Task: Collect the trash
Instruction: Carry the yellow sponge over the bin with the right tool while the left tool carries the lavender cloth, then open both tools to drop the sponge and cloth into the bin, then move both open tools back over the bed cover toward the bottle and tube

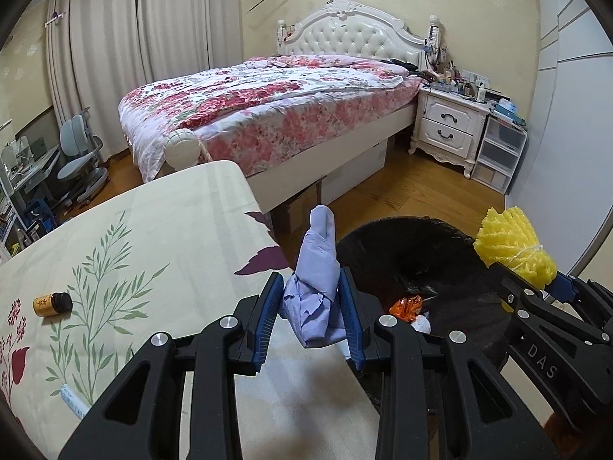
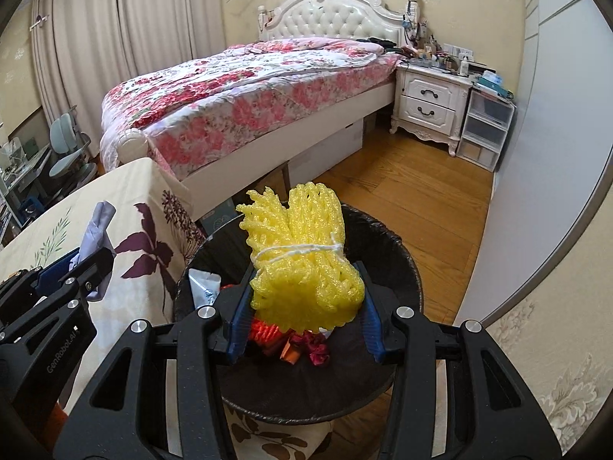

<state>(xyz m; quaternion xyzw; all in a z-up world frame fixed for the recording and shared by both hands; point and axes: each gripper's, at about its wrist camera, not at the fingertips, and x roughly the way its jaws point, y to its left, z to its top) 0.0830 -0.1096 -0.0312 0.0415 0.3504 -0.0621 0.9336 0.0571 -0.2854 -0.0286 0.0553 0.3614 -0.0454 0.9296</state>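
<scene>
My left gripper is shut on a crumpled pale blue paper and holds it over the table's right edge, beside the black-lined trash bin. My right gripper is shut on a tied bundle of yellow foam net and holds it above the bin. The yellow net and right gripper also show in the left wrist view, at the bin's right rim. The blue paper shows in the right wrist view at left. The bin holds orange, red and white scraps.
The table has a cream floral cloth. On it lie a small brown bottle and a wrapped packet. A bed, a nightstand and plastic drawers stand beyond on the wooden floor.
</scene>
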